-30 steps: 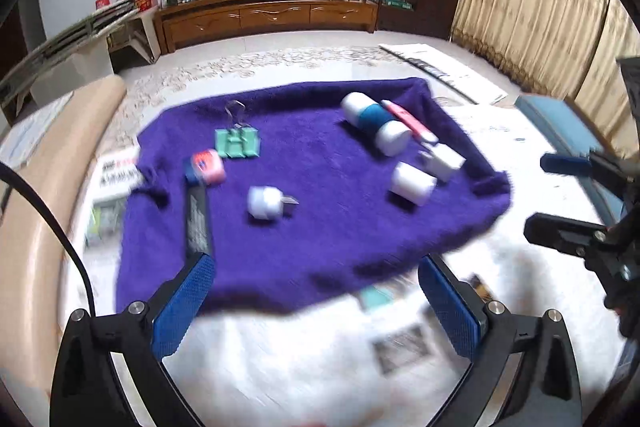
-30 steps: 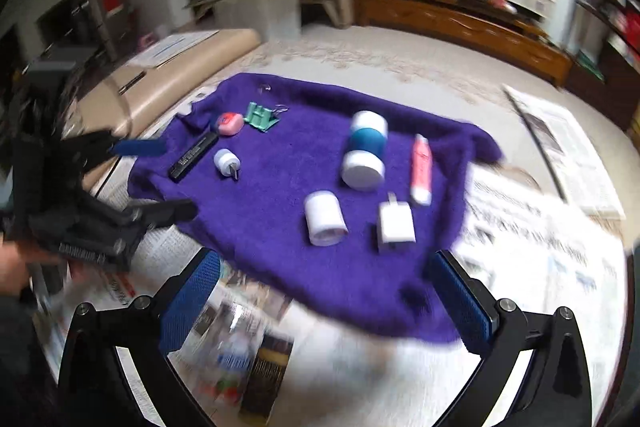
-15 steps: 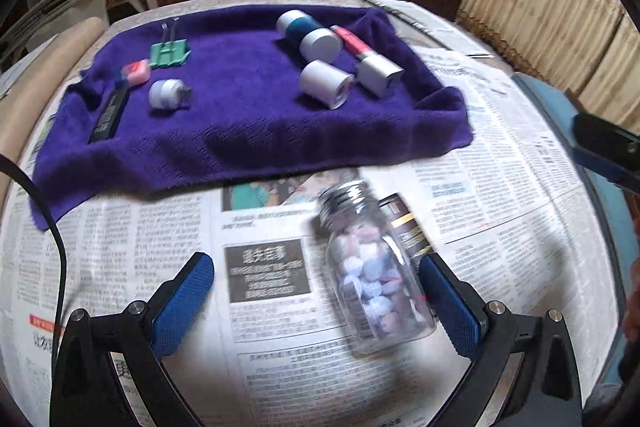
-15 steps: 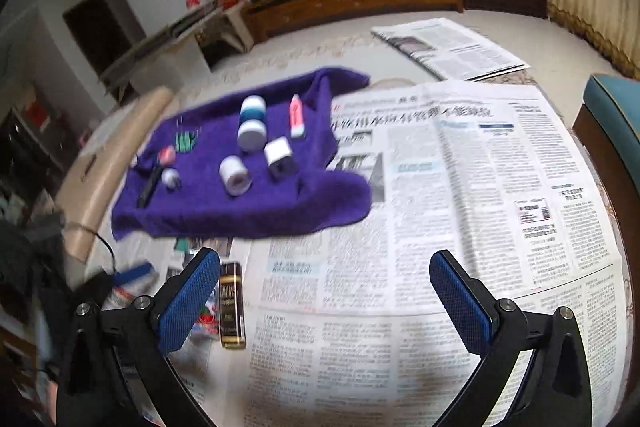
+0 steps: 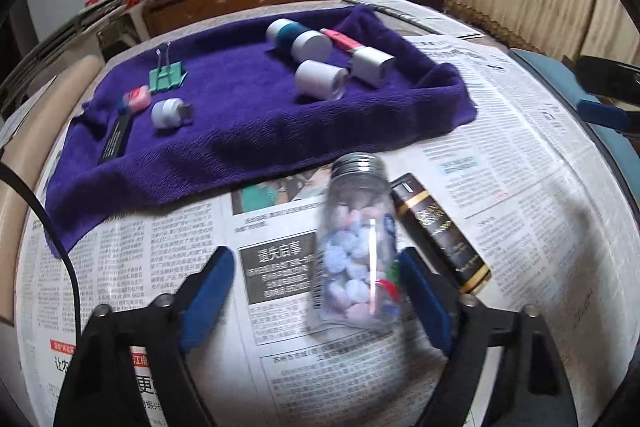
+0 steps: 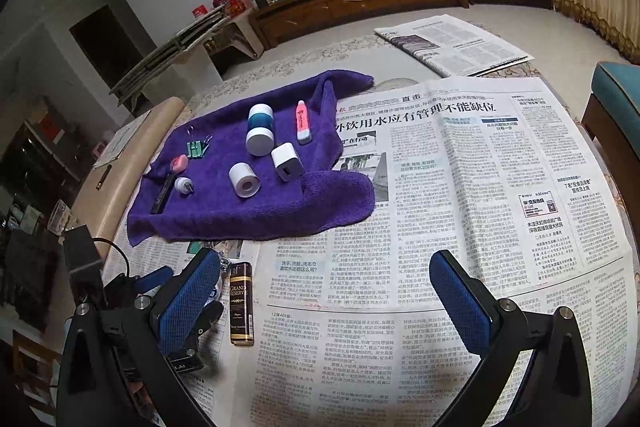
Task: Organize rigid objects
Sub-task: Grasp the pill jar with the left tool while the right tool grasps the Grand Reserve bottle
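A clear jar (image 5: 358, 239) with a metal screw lid, full of pastel candies, lies on the newspaper between the open fingers of my left gripper (image 5: 316, 291), its base against the right pad. A black-and-gold lighter (image 5: 440, 229) lies just right of it and shows in the right wrist view (image 6: 241, 303) too. My right gripper (image 6: 326, 301) is open and empty above bare newspaper. A purple towel (image 5: 248, 131) holds a teal-banded jar (image 5: 298, 37), white roll (image 5: 320, 79), white charger (image 5: 372, 66), pink tube (image 5: 340, 38), green binder clip (image 5: 167, 77), small white plug (image 5: 170, 111) and black stick (image 5: 116, 139).
Newspaper (image 6: 460, 187) covers the table. A teal-cushioned chair (image 6: 616, 95) stands at the right edge. A beige padded edge (image 6: 132, 155) runs along the left. My left gripper (image 6: 152, 291) shows low left in the right wrist view. A wooden cabinet (image 6: 360, 3) stands far behind.
My left gripper has moved forward around the candy jar, and its fingers have narrowed. My right gripper has dropped lower and nearer to the newspaper, with the lighter now by its left finger.
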The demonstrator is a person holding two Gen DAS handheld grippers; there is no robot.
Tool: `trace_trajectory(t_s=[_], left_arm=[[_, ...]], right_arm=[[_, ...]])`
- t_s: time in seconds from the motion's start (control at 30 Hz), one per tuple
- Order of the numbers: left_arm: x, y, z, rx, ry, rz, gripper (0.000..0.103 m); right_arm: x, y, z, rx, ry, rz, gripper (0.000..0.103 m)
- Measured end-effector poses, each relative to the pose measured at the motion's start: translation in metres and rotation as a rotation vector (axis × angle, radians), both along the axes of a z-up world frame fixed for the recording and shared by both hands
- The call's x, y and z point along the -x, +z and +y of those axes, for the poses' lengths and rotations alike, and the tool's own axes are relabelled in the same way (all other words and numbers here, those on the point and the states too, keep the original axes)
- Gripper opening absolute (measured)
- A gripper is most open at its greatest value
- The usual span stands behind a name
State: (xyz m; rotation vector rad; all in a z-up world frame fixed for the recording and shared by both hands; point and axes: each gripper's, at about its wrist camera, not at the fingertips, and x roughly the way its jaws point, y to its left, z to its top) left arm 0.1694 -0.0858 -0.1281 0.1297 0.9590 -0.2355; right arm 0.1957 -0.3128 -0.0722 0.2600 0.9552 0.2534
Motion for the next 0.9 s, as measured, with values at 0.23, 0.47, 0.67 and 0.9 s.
trace_trajectory(t_s=[0.23, 0.47, 0.67, 0.9], left_arm=[[0.001, 0.005, -0.006, 0.023, -0.041, -0.02, 0.039], [0.008, 0.011, 0.017, 0.047, 0.002, -0.017, 0.039], [0.015, 0.019, 0.052, 0.03, 0.072, -0.033, 0.039], [0.02, 0.017, 0.086, 0.057, 0.123, -0.026, 0.039]], right_arm=[[0.0, -0.002, 0.004, 0.032, 0.018, 0.002, 0.103], [0.001, -0.01, 0.025, 0.08, 0.085, -0.001, 0.102], [0.011, -0.03, 0.078, 0.185, 0.193, 0.01, 0.099], [0.022, -0.056, 0.124, 0.273, 0.25, 0.034, 0.084]])
